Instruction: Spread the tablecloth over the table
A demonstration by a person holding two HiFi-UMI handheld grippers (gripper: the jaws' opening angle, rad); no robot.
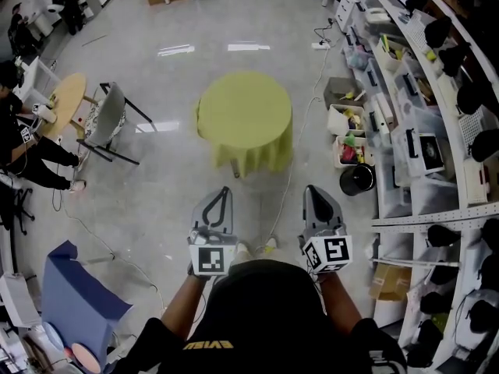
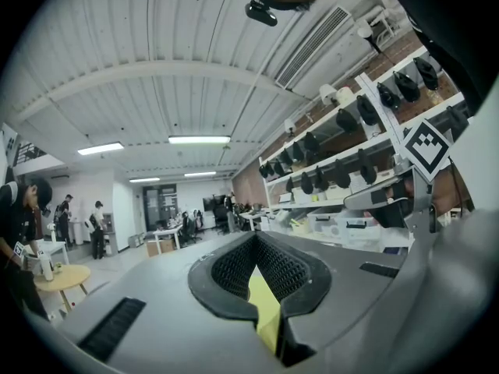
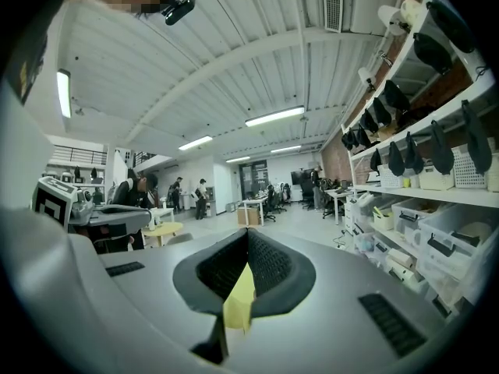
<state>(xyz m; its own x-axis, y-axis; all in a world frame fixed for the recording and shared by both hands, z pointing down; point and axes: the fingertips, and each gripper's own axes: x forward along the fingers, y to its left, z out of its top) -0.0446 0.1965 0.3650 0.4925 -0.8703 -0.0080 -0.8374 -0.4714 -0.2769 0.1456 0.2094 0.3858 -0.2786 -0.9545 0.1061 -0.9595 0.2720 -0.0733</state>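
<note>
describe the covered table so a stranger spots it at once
Left of the long shelving, mid-floor, stands a round table. Only it is draped in a yellow-green tablecloth; the smaller round table at far left is uncovered wood.

Draped tabletop mid-floor, shelving on the right, seating on the left.

The tablecloth [image 1: 244, 123] lies over the tabletop and hangs down all round it, in the middle of the floor [image 1: 171, 185]. In the foreground the left gripper [image 1: 225, 191] and the right gripper [image 1: 310, 189] sit side by side, fingers pointing toward the table, which stands ahead of them and well apart. Shelving [image 1: 437, 139] runs along the right, with bins [image 1: 347, 119] and a bucket [image 1: 357, 179] on the floor before it. A cable [image 1: 301, 127] lies between the table and the bins. At left stands a chair [image 1: 109, 119], and beyond it a small table [image 1: 69, 98] with a person [image 1: 15, 135] beside it.
</note>
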